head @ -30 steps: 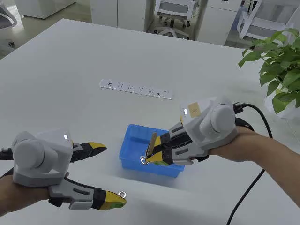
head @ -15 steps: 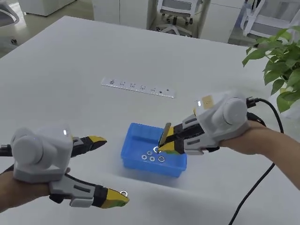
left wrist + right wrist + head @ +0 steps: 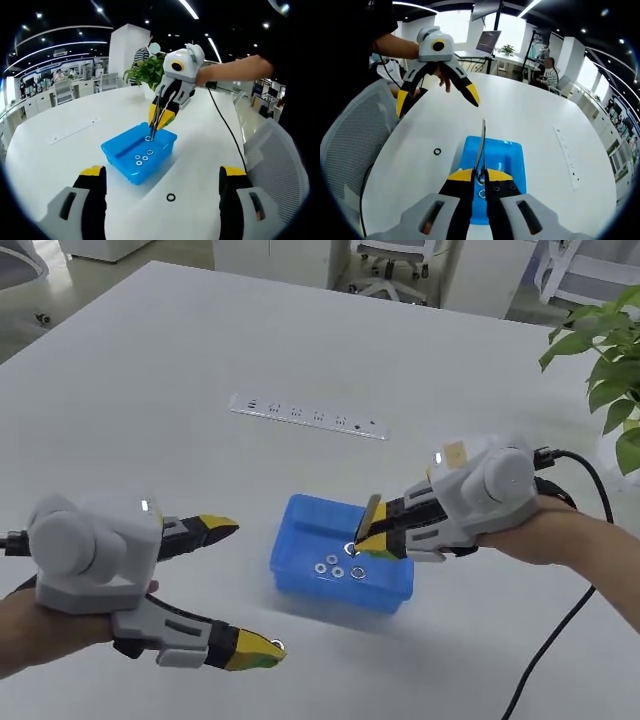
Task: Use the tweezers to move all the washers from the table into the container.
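A blue container (image 3: 300, 515) sits mid-table with several washers (image 3: 337, 571) lying in it. My right gripper (image 3: 378, 538) is shut on metal tweezers (image 3: 366, 525), whose tips hang over the container's middle with a washer (image 3: 350, 550) at them. The left gripper view shows the same tweezers (image 3: 152, 125) and tip washer (image 3: 148, 138) above the container (image 3: 117, 145). My left gripper (image 3: 245, 590) stands open at the front left, holding nothing. One loose washer (image 3: 279, 645) lies on the table beside its lower fingertip, also the washer (image 3: 171, 197) and the washer (image 3: 437, 151).
A white power strip (image 3: 305, 417) lies behind the container. A leafy plant (image 3: 605, 350) stands at the right edge. A black cable (image 3: 560, 640) trails from the right gripper across the table. Office chairs (image 3: 400, 260) stand beyond the far edge.
My right gripper has carried the tweezers and washer from the container's front-left wall toward its middle and a little higher. The left gripper stays open in place. The camera has shifted.
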`<action>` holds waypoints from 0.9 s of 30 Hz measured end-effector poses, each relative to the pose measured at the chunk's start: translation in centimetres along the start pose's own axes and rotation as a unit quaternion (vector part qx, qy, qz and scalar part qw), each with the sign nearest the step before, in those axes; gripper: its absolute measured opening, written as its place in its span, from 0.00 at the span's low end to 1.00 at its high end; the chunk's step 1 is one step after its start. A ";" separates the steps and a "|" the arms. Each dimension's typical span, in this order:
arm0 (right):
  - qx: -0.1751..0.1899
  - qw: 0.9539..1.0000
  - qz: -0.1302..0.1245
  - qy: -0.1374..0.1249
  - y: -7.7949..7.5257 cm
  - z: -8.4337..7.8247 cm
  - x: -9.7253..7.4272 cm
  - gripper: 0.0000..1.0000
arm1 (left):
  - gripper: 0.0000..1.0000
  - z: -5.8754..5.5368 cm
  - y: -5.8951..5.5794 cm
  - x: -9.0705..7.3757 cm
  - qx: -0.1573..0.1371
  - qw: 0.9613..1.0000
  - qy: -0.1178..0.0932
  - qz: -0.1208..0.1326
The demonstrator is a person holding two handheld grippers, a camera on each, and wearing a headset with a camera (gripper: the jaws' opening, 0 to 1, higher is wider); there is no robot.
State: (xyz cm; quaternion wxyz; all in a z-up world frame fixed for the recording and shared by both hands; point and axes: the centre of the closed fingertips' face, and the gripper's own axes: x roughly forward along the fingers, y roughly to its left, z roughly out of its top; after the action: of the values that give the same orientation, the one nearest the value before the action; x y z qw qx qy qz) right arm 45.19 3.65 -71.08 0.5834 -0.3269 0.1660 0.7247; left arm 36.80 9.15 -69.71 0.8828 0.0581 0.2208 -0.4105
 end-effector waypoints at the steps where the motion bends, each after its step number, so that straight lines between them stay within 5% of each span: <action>1: 0.000 1.000 -0.001 0.001 -0.1 -0.2 0.1 0.08 | 0.99 0.0 0.0 0.0 0.001 1.000 0.000 -0.001; 19: 0.027 1.000 -0.007 0.003 -1.5 -2.9 2.0 0.08 | 0.99 0.5 0.6 0.8 0.001 1.000 0.004 -0.005; 27: 0.032 0.999 -0.002 0.004 -1.5 -3.7 2.9 0.09 | 0.94 1.8 0.5 1.7 0.005 1.000 0.003 -0.009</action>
State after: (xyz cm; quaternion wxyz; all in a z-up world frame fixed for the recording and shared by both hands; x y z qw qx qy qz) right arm 47.31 3.86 -75.55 0.5943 -0.3116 0.1911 0.7164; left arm 38.79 7.75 -68.88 0.8781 0.0612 0.2218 -0.4195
